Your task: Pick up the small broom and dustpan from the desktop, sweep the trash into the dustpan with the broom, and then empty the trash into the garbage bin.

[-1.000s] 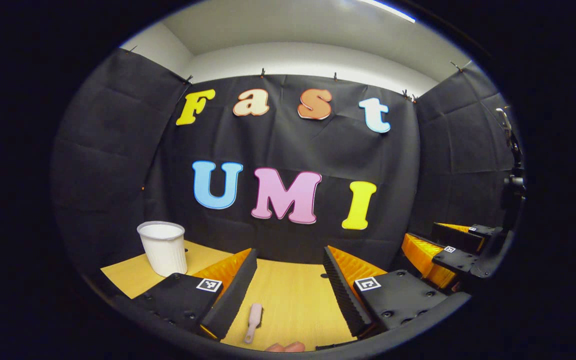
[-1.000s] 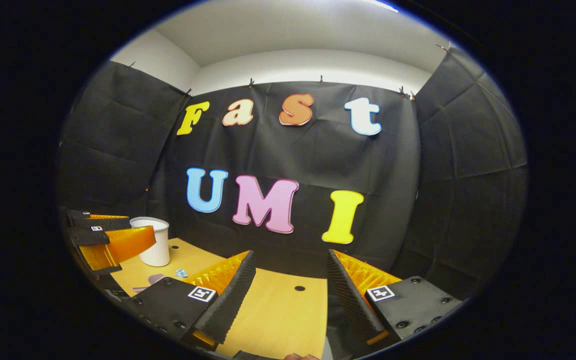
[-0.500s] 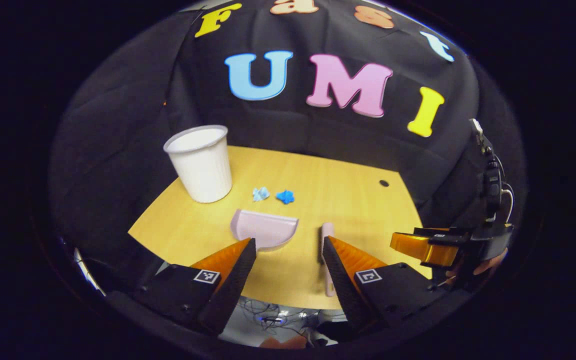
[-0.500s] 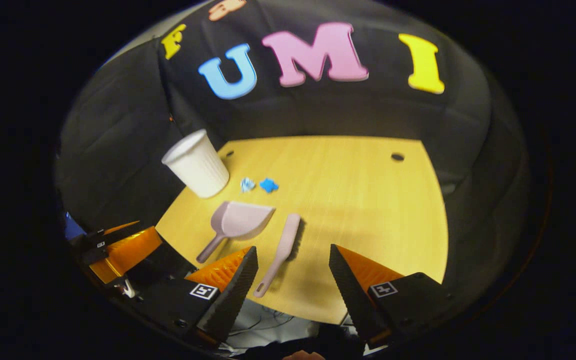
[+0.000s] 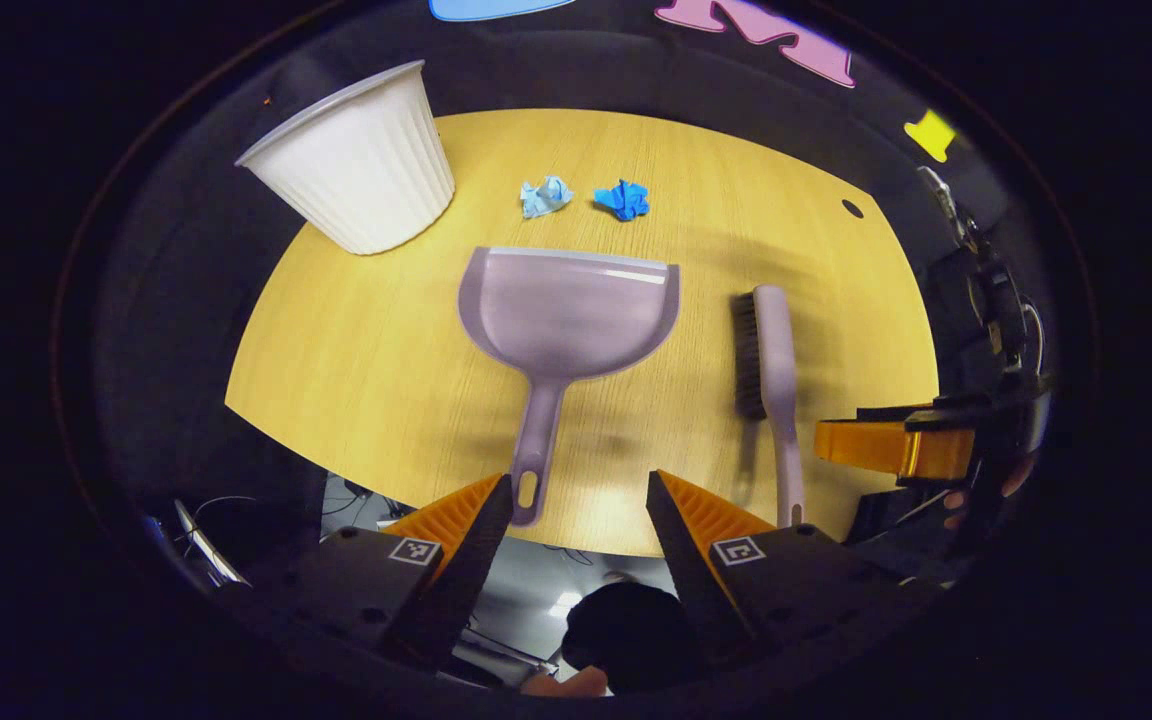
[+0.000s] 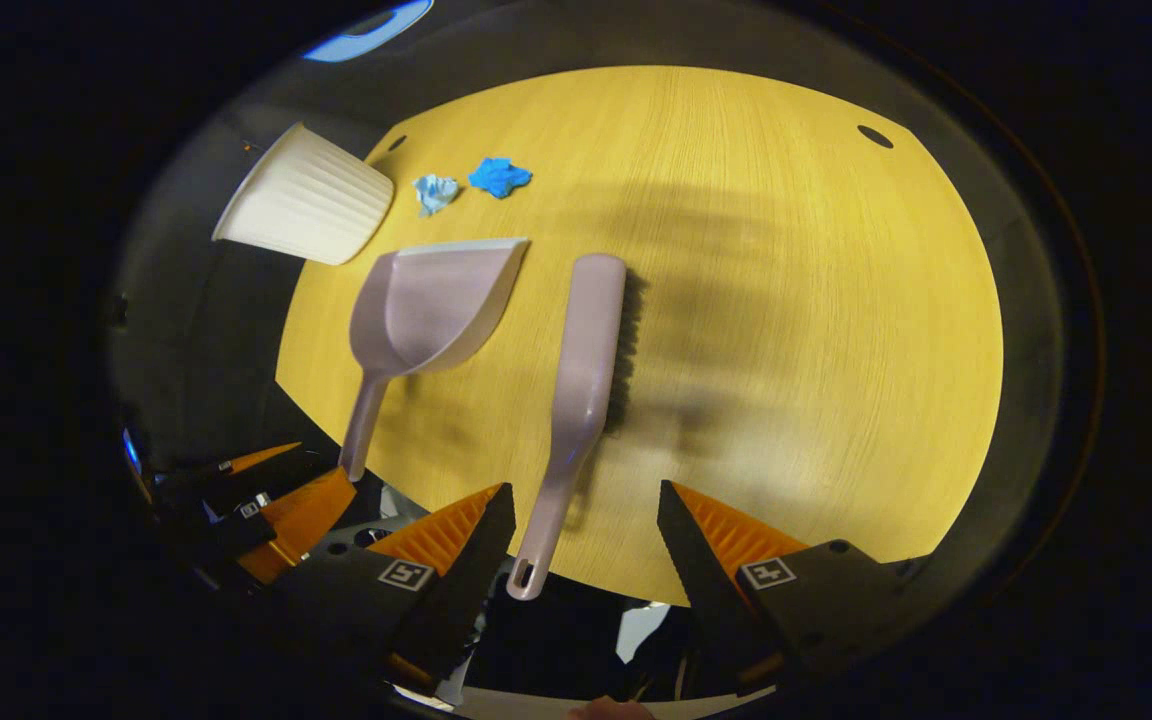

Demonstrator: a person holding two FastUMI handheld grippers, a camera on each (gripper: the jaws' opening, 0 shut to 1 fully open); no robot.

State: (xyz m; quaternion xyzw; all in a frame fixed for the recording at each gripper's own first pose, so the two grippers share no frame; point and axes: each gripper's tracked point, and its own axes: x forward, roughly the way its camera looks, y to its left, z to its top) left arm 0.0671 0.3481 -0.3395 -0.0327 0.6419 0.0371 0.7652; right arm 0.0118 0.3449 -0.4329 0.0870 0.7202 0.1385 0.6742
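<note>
A pale lilac dustpan (image 5: 568,315) lies on the wooden desktop (image 5: 366,360), its handle pointing at my open left gripper (image 5: 576,500), which hovers above the handle's end and holds nothing. A matching small broom (image 5: 771,360) lies to its right, bristles turned toward the pan. In the right gripper view the broom (image 6: 584,370) runs up from my open right gripper (image 6: 584,515), whose fingers stand either side of the handle's end, above it. The dustpan (image 6: 431,310) lies left of it. Two crumpled blue paper scraps (image 5: 586,197) sit beyond the pan's mouth. A white ribbed bin (image 5: 356,160) stands at the far left.
The desktop's near edge (image 6: 636,585) runs just under both grippers, with cables and floor below. A small round hole (image 6: 875,136) marks the table's far right corner. The right gripper (image 5: 896,445) and a hand appear at the right edge of the left gripper view.
Both grippers have tipped downward from facing the booth wall to looking down on the desktop, and have come closer over the dustpan and broom handles. Nothing on the table has moved.
</note>
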